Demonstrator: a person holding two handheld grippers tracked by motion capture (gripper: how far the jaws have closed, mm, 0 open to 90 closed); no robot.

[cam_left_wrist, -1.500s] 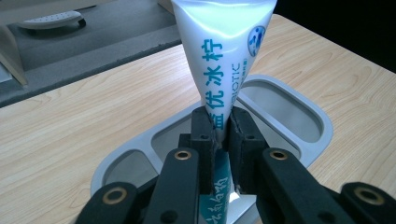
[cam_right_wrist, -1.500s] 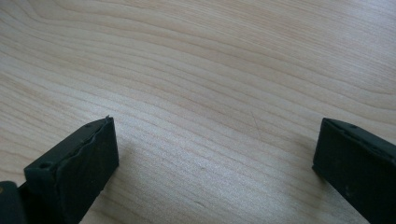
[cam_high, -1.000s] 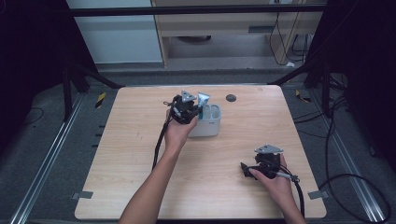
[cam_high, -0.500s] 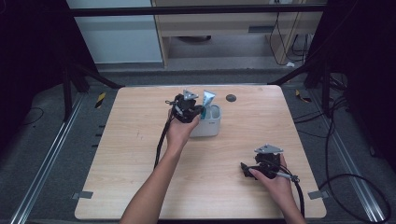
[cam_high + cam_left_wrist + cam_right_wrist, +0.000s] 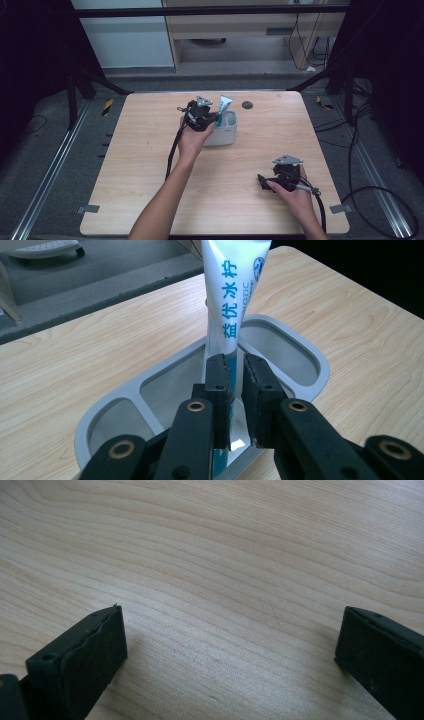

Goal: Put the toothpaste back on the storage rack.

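A white and teal toothpaste tube [image 5: 235, 300] stands nearly upright in a pale grey holder [image 5: 310, 357] that has several compartments. My left gripper [image 5: 236, 365] is shut on the tube's lower part, just above the holder's middle compartment. From the high view, the left gripper [image 5: 214, 119] and tube [image 5: 225, 104] are at the holder [image 5: 229, 136] at the table's far middle. My right gripper [image 5: 261, 181] rests low near the front right of the table. Its jaws stand wide open over bare wood [image 5: 230, 625] with nothing between them.
A small dark round disc [image 5: 247, 105] lies on the wooden table [image 5: 140, 165] just behind the holder. A black cable trails from each gripper toward the table's front edge. Metal rails and dark frame legs surround the table.
The tube's top has swung slightly to the right and stands a little more upright in the holder. Both hands have kept their places.
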